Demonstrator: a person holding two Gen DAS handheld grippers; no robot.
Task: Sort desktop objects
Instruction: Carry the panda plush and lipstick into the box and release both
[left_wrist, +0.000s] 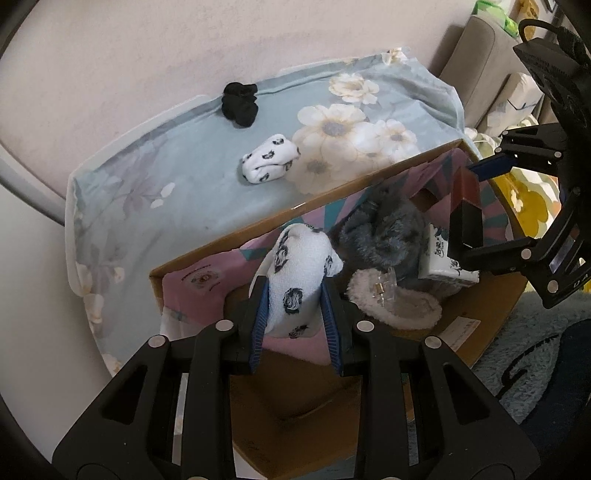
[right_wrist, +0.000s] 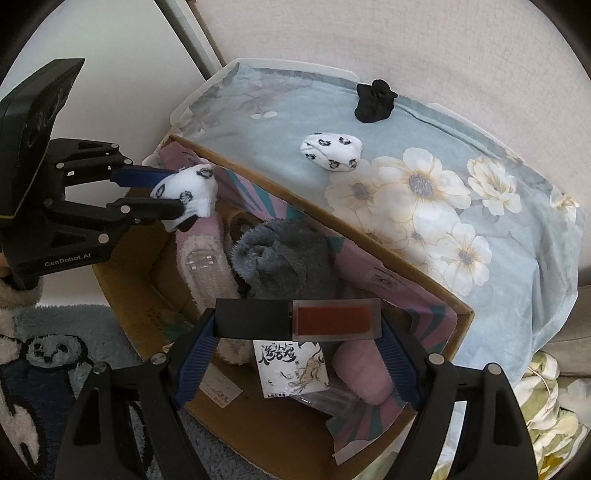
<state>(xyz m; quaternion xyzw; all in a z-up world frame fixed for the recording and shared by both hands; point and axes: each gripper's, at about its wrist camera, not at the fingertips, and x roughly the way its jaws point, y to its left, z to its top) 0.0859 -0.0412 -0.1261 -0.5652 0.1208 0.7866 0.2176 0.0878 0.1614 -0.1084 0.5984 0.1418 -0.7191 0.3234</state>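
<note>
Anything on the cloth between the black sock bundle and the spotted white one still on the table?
Nothing: bare floral cloth separates the black sock bundle from the spotted white bundle, visible in both wrist views.

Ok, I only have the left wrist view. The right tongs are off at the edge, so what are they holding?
Observer: A slim tube with a black cap at one end and red showing through a clear case at the other. The right tongs grip it end to end.
Operator: Anything in the box under it that I can't see?
Observer: A pink roll lies in the box.
Operator: And my sock?
Observer: From the side, the spotted sock sticks out past the tips of the left tongs, over the box's corner.
</note>
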